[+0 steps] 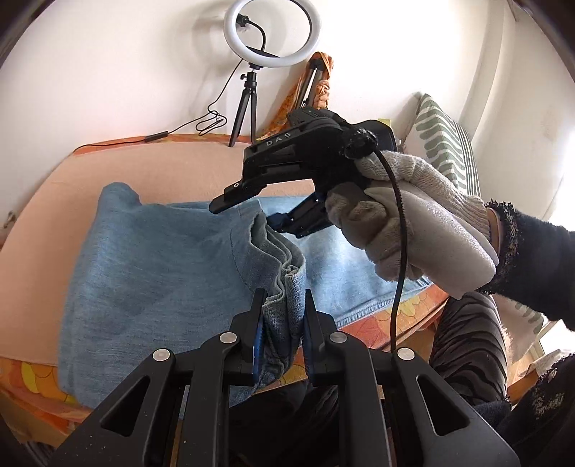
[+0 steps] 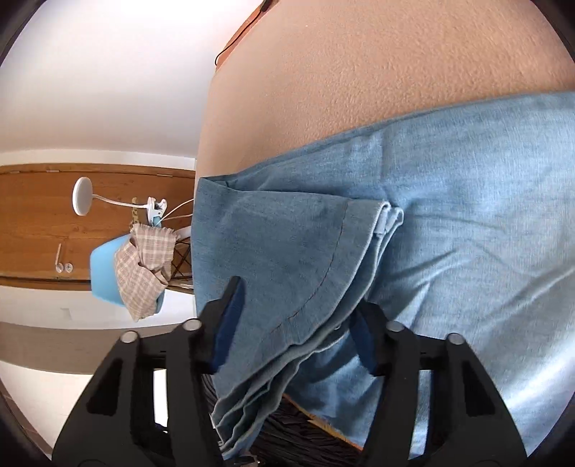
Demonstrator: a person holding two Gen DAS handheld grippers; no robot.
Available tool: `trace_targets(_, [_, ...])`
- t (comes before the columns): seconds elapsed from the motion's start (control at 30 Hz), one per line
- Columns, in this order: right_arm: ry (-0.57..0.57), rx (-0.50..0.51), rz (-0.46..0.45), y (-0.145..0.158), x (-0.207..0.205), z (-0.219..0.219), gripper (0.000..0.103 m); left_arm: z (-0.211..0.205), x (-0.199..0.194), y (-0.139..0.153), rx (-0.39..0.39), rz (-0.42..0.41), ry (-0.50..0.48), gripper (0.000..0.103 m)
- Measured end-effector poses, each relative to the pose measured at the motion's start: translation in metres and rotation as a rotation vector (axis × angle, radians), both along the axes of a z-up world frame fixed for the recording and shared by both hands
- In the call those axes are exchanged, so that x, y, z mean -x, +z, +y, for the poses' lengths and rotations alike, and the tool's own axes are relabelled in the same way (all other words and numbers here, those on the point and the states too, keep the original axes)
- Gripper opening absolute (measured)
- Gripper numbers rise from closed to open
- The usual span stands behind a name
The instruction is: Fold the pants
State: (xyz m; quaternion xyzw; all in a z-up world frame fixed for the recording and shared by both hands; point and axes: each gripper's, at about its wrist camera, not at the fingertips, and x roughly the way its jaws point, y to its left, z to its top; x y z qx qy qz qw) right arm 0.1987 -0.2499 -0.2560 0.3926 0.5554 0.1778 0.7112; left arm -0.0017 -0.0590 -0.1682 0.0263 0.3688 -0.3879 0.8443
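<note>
Light blue denim pants [image 1: 151,258] lie across a peach-covered bed [image 1: 172,161]. My left gripper [image 1: 284,305] is shut on a bunched hem of the pants near the front edge. In the left wrist view my right gripper [image 1: 251,204], held by a gloved hand [image 1: 406,222], sits just above the same folded edge. In the right wrist view the right gripper [image 2: 298,309] straddles a folded flap of the pants [image 2: 287,258]; its jaws stand apart around the cloth and do not press it.
A ring light on a tripod [image 1: 269,32] stands at the back by the wall. A green patterned pillow [image 1: 445,143] is at the right. An orange floral sheet [image 1: 388,316] shows at the bed's front edge. A blue chair with checked cloth [image 2: 140,266] stands beyond the bed.
</note>
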Motion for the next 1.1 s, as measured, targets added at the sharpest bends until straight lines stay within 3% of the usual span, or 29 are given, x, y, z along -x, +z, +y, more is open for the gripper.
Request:
trace_targets(0.03, [0.002,0.029,-0.014,0.004,-0.001,0.002,0.025,-0.001,0.001,-0.002,-0.002,0.003,-0.001,0.015])
trace_targets(0.13, [0.018,0.112,-0.102,0.025,-0.002,0.003,0.012,-0.008,0.002,-0.004,-0.003,0.016,-0.005,0.015])
trace_targets(0.3, [0.025,0.235,-0.244,0.071,0.006,-0.008,0.009,-0.036,-0.002,0.005,0.026,0.016,-0.036,0.015])
trace_targets(0.43, [0.001,0.327,-0.308,0.102,0.014,-0.023,0.009,-0.067,-0.008,0.014,0.078,0.036,-0.084,0.015])
trace_targets(1.1, [-0.138,0.512,-0.339,0.15,0.083,-0.163,0.008,-0.213,0.019,0.035,0.119,0.027,-0.356,0.015])
